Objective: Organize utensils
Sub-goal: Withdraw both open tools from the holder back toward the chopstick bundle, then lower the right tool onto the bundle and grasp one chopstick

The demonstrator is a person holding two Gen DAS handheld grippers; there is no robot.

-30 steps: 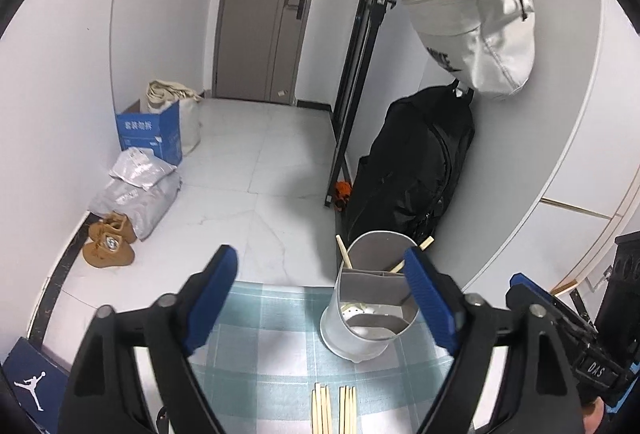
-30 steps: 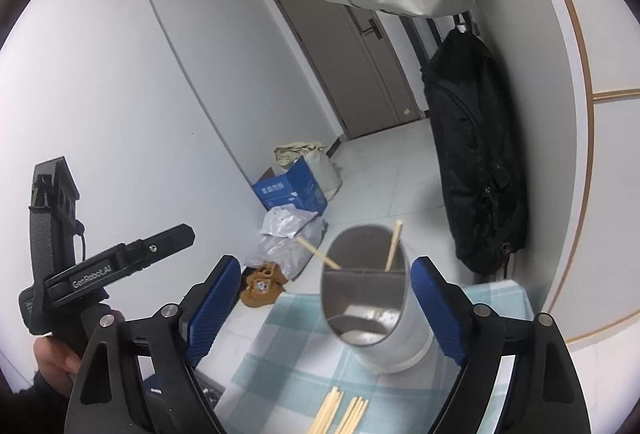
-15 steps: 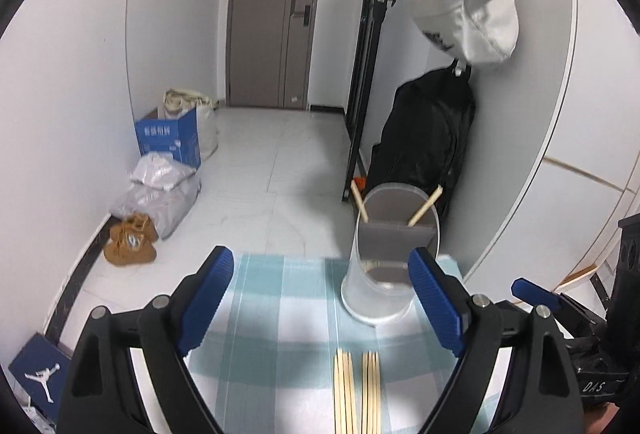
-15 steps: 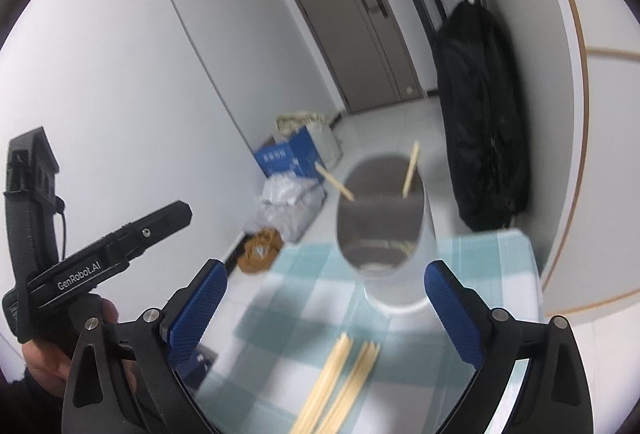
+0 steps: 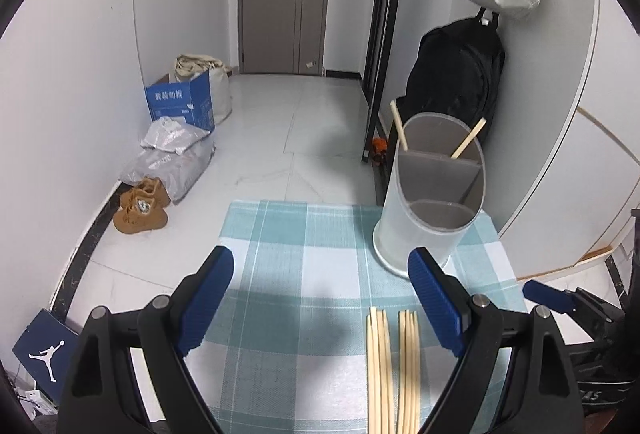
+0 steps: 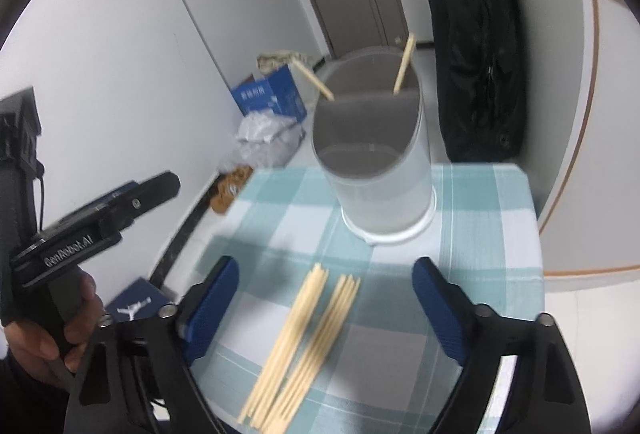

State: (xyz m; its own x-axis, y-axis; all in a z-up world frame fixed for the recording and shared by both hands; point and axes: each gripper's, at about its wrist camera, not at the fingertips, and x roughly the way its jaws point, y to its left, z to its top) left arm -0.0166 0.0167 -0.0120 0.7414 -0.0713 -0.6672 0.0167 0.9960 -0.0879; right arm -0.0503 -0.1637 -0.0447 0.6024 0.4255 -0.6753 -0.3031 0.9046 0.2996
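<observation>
A translucent white utensil holder [image 5: 430, 202] with grey dividers stands at the far right of a teal checked tablecloth [image 5: 304, 298]. Two wooden chopsticks [image 5: 467, 143] lean in its back compartment. Two bundles of chopsticks [image 5: 394, 366] lie side by side on the cloth in front of it. My left gripper [image 5: 320, 298] is open and empty above the cloth, the bundles near its right finger. In the right wrist view my right gripper [image 6: 326, 308] is open and empty over the bundles [image 6: 304, 342], with the holder [image 6: 376, 162] beyond.
The small table ends just past the holder; a white wall and black backpack [image 5: 456, 82] stand behind it. On the floor to the left lie brown shoes [image 5: 140, 208], grey bags and a blue box [image 5: 180, 102]. The left gripper's handle [image 6: 80, 234] shows at the right view's left.
Both grippers have pulled back and tilted down from the holder. The holder now sits farther away and more of the chopstick bundles shows. Both stay open and empty.
</observation>
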